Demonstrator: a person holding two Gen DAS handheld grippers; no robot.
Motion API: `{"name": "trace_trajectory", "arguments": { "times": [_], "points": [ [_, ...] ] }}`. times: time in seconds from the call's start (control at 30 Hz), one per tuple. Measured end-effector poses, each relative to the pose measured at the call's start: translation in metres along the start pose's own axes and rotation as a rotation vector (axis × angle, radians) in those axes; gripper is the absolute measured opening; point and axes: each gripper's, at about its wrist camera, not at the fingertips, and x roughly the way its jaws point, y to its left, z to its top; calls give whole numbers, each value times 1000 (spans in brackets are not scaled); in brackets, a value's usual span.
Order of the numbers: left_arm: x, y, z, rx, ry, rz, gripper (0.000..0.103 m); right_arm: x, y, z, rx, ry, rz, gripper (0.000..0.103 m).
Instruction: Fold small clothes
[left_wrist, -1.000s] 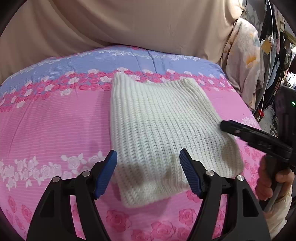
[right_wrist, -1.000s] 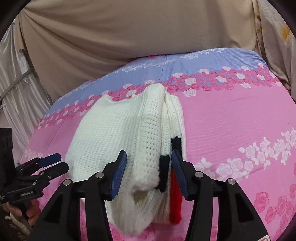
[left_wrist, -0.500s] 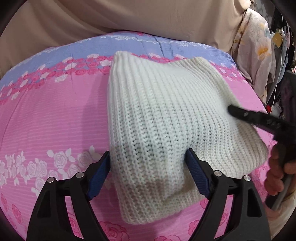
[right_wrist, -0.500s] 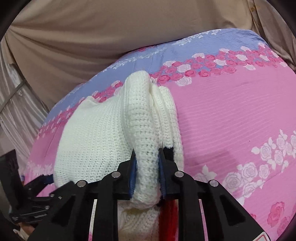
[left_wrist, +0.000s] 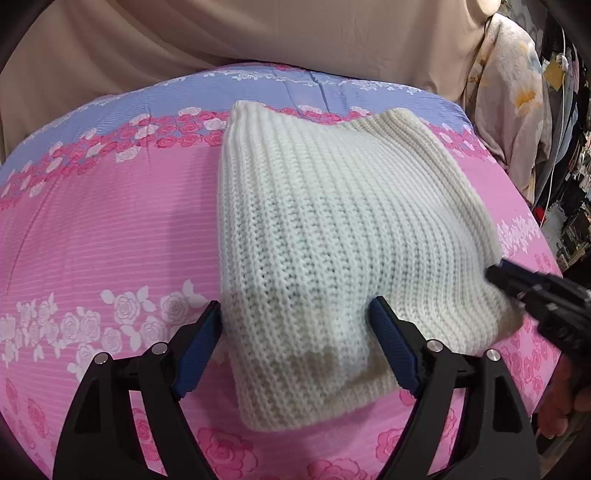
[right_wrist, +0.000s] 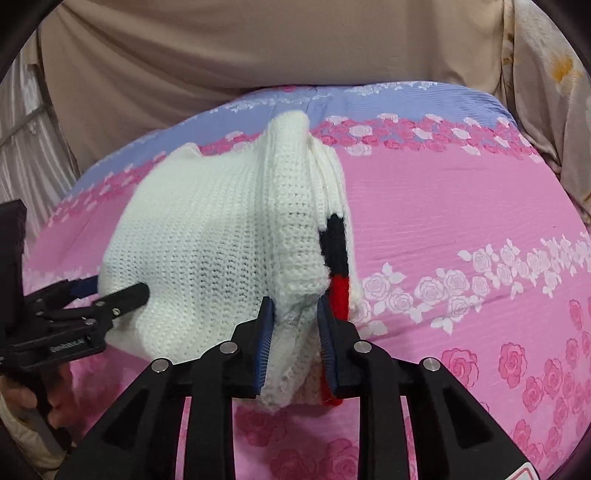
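The white knit sweater (left_wrist: 332, 236) lies folded into a thick bundle on the bed (left_wrist: 92, 229), across the middle and toward its near edge, with a black and red patch (right_wrist: 337, 258) showing on the bundle's right side. My right tool (right_wrist: 293, 339) has its 2 fingers partly closed with the near right fold of the knit between them; I judge it a loose pinch, not a firm clamp. My left tool (left_wrist: 295, 347) is wide open, its 2 blue pads (left_wrist: 201, 343) straddling the near left corner of the sweater without squeezing it.

The risk I see is the bulky knit. If I lift with only the right side held, the layers could slide apart and the fold fall open. If my left tool closes on just the top layer, the lower layers will drag on the bedspread (right_wrist: 461, 206) and skew the edges.
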Motion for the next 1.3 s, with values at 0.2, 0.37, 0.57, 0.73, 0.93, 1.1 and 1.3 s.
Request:
{"name": "trace_trajectory", "arguments": {
  "times": [0.2,0.37,0.57,0.73,0.93,1.1,1.3],
  "points": [
    [-4,-3,-12,34,19,15,79,-7,16,-17,-100,4,-57,21],
    [2,3,-22,22,50,15,79,-10,1,-20,-18,6,-30,23],
    [2,2,-25,17,46,23,79,-37,35,-17,-141,-53,52,23],
    [-15,8,-22,-31,36,-22,79,12,16,-39,-130,52,-87,30],
    [-38,6,4,-49,-85,-17,90,-29,4,1,-35,-66,11,35],
    [-28,-10,24,-24,-104,-5,90,13,-2,39,-2,-33,17,35],
    [-19,-12,27,-22,-86,4,90,12,-18,46,91,-87,114,14]
  ]
}}
